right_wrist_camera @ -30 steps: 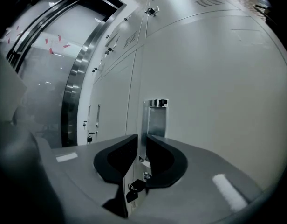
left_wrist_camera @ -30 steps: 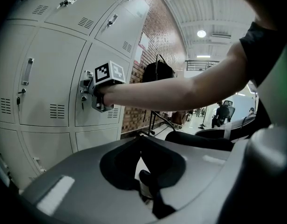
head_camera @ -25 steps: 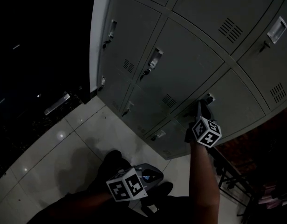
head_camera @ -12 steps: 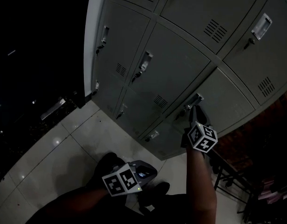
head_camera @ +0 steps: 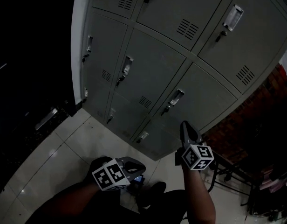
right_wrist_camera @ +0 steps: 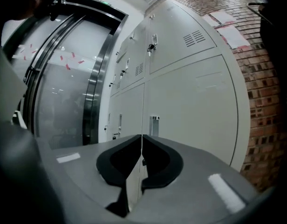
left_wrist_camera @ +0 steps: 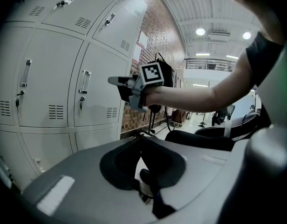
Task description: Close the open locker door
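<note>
We judge the job done: the locker door [head_camera: 204, 104], at one o'clock from our right gripper [head_camera: 185, 127], sits flush with the neighbouring doors [head_camera: 148, 69]. That gripper and our left gripper [head_camera: 136, 166] hang clear, jaws pressed together, empty.

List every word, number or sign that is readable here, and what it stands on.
None can be read.
Papers on the brick wall: too blurred.
Marker cubes: square patterns only, no letters.
Locker doors: no labels visible.
</note>
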A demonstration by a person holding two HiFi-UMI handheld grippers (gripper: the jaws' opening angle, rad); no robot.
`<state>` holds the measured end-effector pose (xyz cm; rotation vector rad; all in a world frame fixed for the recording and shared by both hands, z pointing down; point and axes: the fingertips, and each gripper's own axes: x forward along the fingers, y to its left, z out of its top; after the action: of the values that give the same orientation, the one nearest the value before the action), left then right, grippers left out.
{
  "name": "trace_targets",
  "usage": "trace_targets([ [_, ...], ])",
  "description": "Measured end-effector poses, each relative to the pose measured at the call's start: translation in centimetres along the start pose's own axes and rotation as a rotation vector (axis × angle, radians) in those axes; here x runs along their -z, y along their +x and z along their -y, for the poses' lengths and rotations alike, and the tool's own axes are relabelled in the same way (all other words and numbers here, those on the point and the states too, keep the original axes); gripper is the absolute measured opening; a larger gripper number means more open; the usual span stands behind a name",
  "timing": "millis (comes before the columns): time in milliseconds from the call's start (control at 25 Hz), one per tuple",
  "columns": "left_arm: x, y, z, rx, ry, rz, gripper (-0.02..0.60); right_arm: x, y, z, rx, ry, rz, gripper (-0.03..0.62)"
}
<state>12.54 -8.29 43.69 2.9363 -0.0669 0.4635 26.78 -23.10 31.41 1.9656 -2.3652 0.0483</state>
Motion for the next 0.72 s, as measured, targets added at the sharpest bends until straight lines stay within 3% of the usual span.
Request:
trace_targets([
  [200,0.1,0.1,0.0,-0.002,0.008,-0.011,0.012,0.6,-5.5,-0.8,-0.057,0.060,0.016,0.006],
  [480,0.3,0.2,0.0,0.000,0.007,-0.013,0.012,2.5,-11.6,0.2,-0.016,0.100,0.010,0.005],
  [720,0.3,0.3,0.2,0.001,0.020,-0.023,0.012,4.9,-15.0,-1.5,-0.042,0.086,-0.035,0.005],
])
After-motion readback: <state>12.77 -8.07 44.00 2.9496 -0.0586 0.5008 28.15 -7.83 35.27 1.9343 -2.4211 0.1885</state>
